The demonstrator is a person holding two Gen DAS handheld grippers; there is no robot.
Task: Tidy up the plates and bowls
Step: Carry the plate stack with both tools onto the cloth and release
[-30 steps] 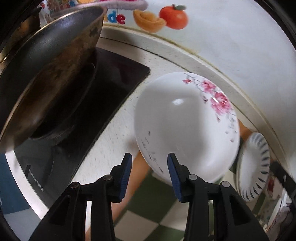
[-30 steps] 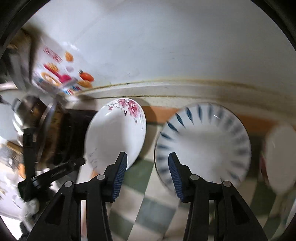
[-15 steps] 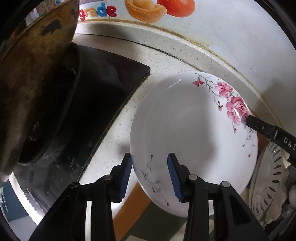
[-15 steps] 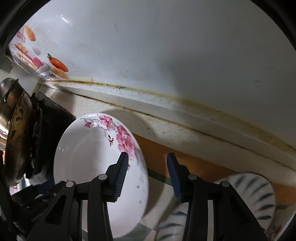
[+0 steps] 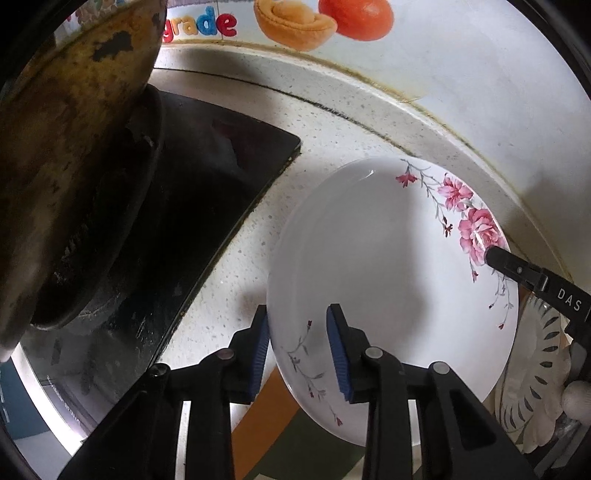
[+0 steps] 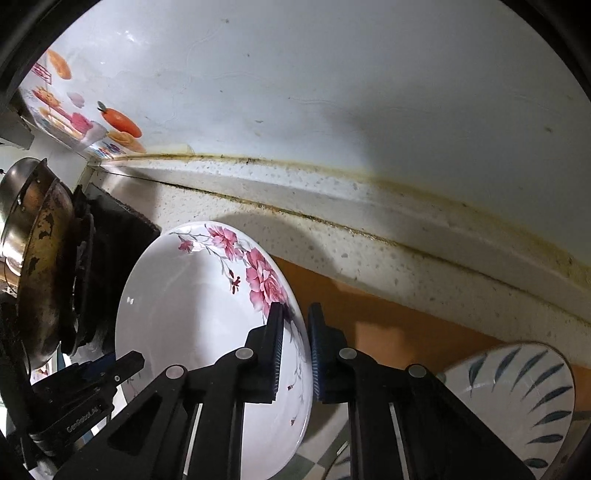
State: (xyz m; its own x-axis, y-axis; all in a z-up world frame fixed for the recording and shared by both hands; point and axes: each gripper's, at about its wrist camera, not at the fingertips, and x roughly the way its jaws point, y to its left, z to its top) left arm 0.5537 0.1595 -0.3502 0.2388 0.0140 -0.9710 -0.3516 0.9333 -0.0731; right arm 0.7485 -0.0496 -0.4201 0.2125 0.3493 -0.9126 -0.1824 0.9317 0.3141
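A white plate with pink flowers (image 5: 388, 266) lies on the speckled counter beside the stove. My left gripper (image 5: 297, 349) is open, its two blue pads on either side of the plate's near rim. My right gripper (image 6: 295, 350) has closed on the plate's (image 6: 192, 317) far rim by the pink flowers, one pad on each side. A finger of the right gripper (image 5: 517, 269) shows at that rim in the left wrist view. A plate with blue leaf marks (image 6: 517, 398) lies to the right, and it shows past the floral plate in the left wrist view (image 5: 535, 387).
A worn dark pan (image 5: 74, 177) sits on the black stove (image 5: 207, 206) to the left. A white wall (image 6: 332, 92) with fruit stickers (image 5: 354, 18) runs behind the counter. An orange and green checked mat (image 6: 369, 317) lies under the plates.
My right gripper has moved left onto the floral plate's far rim and closed on it. My left gripper has moved in so its pads straddle the near rim.
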